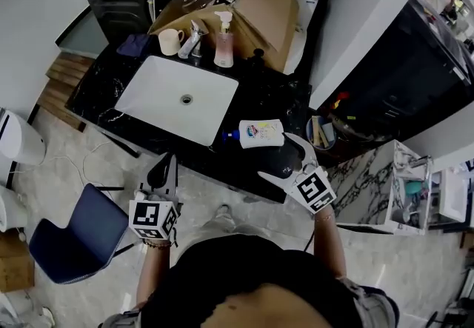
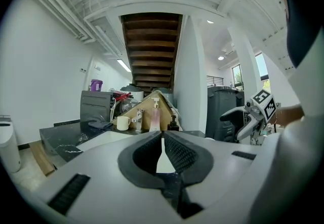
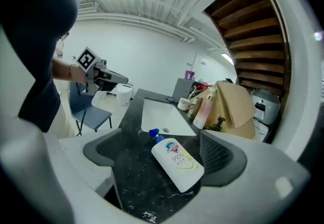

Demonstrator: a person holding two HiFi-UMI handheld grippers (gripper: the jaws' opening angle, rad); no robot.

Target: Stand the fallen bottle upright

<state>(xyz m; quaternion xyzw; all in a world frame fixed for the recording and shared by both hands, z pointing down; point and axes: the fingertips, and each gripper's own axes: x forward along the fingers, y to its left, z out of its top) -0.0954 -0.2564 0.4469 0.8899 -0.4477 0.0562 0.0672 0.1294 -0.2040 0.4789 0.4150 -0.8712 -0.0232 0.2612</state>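
A white bottle (image 1: 261, 134) with a blue pump top lies on its side on the black countertop (image 1: 100, 93), just right of the sink. My right gripper (image 1: 281, 158) is open at the counter's front edge, right by the bottle's base end. In the right gripper view the bottle (image 3: 177, 164) lies between the spread jaws of that gripper (image 3: 159, 153), nearer the right pad, pump pointing away. My left gripper (image 1: 164, 169) is shut on nothing and hangs off the counter's front edge, left of the bottle. In its own view the left gripper (image 2: 162, 143) points across the counter.
A white sink (image 1: 141, 86) takes up the counter's middle. Behind it stand a mug (image 1: 170, 41), a faucet (image 1: 192, 39), a pink pump bottle (image 1: 223, 45) and an open cardboard box (image 1: 263, 1). A blue chair (image 1: 74, 238) stands on the floor at the left.
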